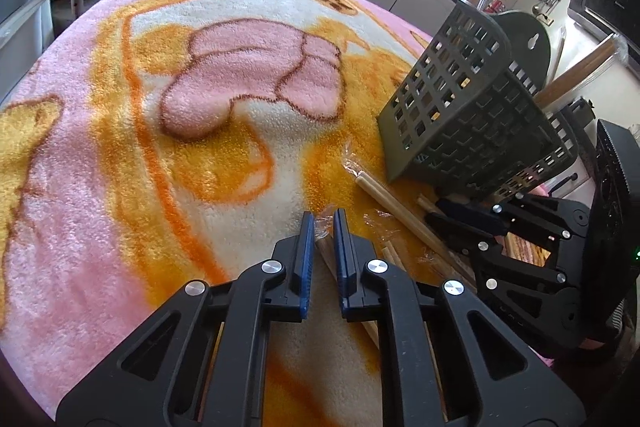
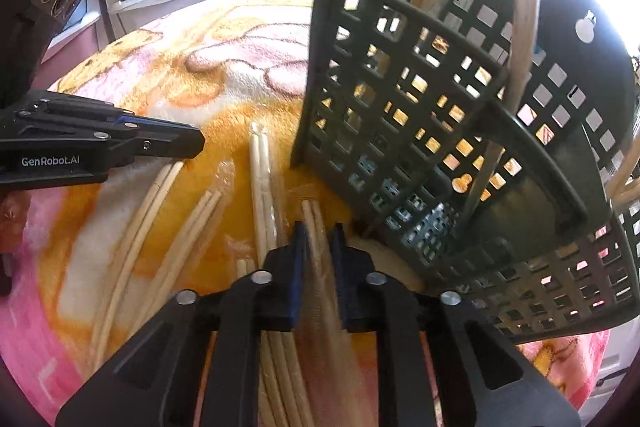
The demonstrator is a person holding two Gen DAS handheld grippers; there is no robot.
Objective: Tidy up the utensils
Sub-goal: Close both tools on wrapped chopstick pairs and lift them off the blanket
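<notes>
The left gripper (image 1: 323,217) has its jaws narrowly apart around one wrapped chopstick pair (image 1: 326,251); whether they press it I cannot tell. The right gripper (image 2: 319,229) straddles another chopstick pair (image 2: 314,223), blurred, grip also unclear. More chopsticks (image 2: 262,179) lie on the blanket (image 1: 120,131) beside the green basket (image 2: 404,115), which holds some, cut off at the top

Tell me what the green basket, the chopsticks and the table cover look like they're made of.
Green basket: apparently molded plastic, matte, with a rigid square-holed grid. Chopsticks: probably bamboo or pale wood, unvarnished-looking; some sit in clear crinkly wrappers. Table cover: fleecy plush blanket, fuzzy pile, pink and orange cartoon print.
</notes>
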